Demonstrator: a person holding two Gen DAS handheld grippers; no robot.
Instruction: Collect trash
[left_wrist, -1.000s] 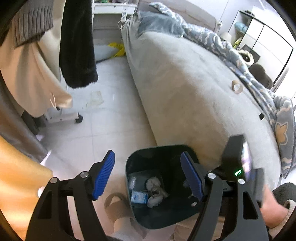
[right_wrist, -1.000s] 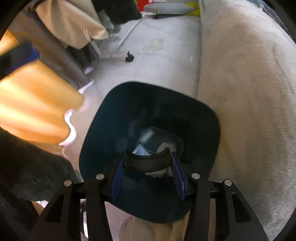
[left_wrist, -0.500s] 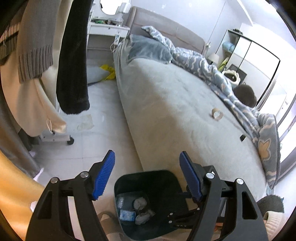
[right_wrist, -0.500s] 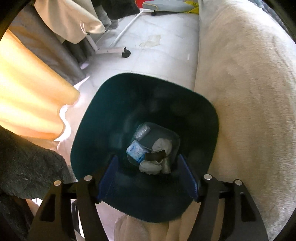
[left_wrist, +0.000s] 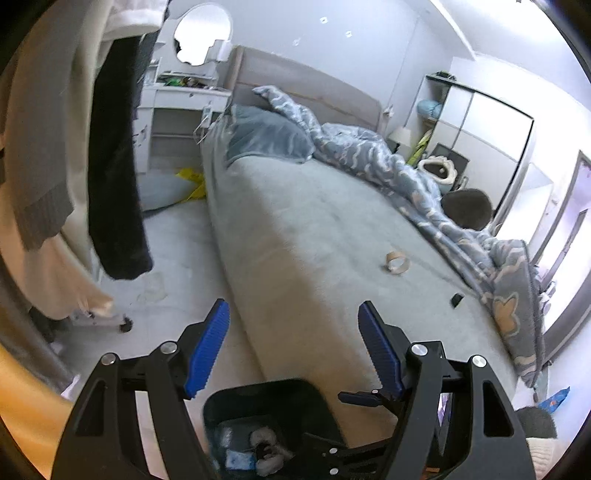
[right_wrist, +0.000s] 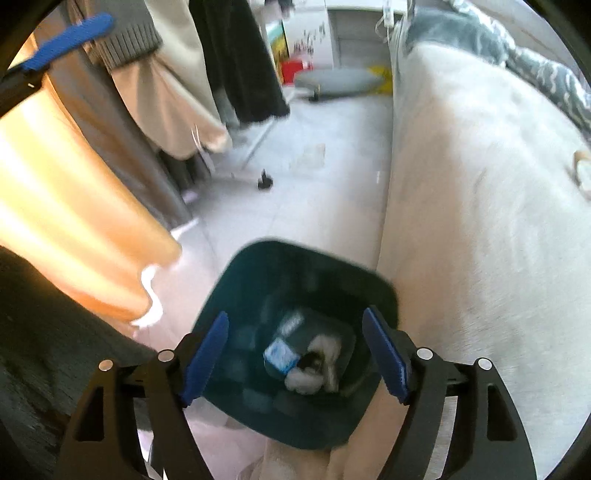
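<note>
My right gripper (right_wrist: 295, 354) hangs over the trash bin (right_wrist: 236, 295), jaws opening, nothing between them. My left gripper (left_wrist: 293, 350) stands open, empty. Tape ring (left_wrist: 398, 263) lies on the bed (left_wrist: 314, 236) at one o'clock.

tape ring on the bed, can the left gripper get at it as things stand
Probably yes. The tape ring lies alone on the bare bed cover, nothing on or against it, and the left gripper is empty with its jaws apart, facing up the bed. It must travel forward first.

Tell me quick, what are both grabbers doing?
Left gripper: open, holding nothing.
Right gripper: jaws opening, empty, above the trash bin.
</note>
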